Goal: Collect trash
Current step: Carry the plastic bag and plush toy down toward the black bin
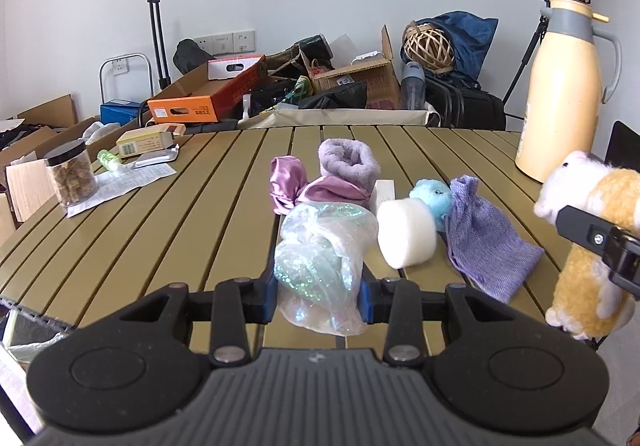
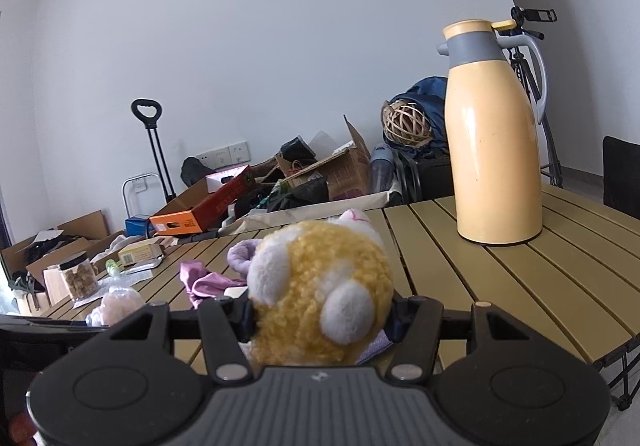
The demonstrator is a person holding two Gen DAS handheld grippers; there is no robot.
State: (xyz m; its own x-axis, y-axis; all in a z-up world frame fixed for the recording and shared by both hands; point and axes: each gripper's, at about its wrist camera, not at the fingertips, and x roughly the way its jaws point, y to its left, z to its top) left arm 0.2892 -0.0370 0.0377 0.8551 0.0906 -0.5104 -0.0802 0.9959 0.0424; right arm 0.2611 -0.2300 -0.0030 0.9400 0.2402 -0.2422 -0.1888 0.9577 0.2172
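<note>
My left gripper (image 1: 318,296) is closed on a crumpled, glittery plastic bag (image 1: 320,258); the blue pads press into both sides of it, and the bag covers the fingertips and whatever part of the table (image 1: 180,214) lies under it. I cannot make out anything inside the bag. My right gripper (image 2: 320,320) is clamped around a yellow and white plush toy (image 2: 320,286), which fills the space between the jaws and blocks most of the table behind it. From the left wrist camera the toy is cut off at the right edge, above the table's corner.

Past the bag lie a pink satin cloth (image 1: 286,182), a lilac fleece cuff (image 1: 348,160), a white foam disc (image 1: 406,232), a small blue fuzzy toy (image 1: 436,198) half hidden behind the disc, and a purple cloth pouch (image 1: 486,242). A clear jar (image 1: 72,172) with a black lid holds brown pieces, standing on a paper sheet (image 1: 120,186) at the table's left edge. A tall yellow thermos jug (image 1: 564,94) stands at the far right. Beyond the table, open cardboard boxes (image 1: 360,80) hold jumbled dark items I cannot identify.
</note>
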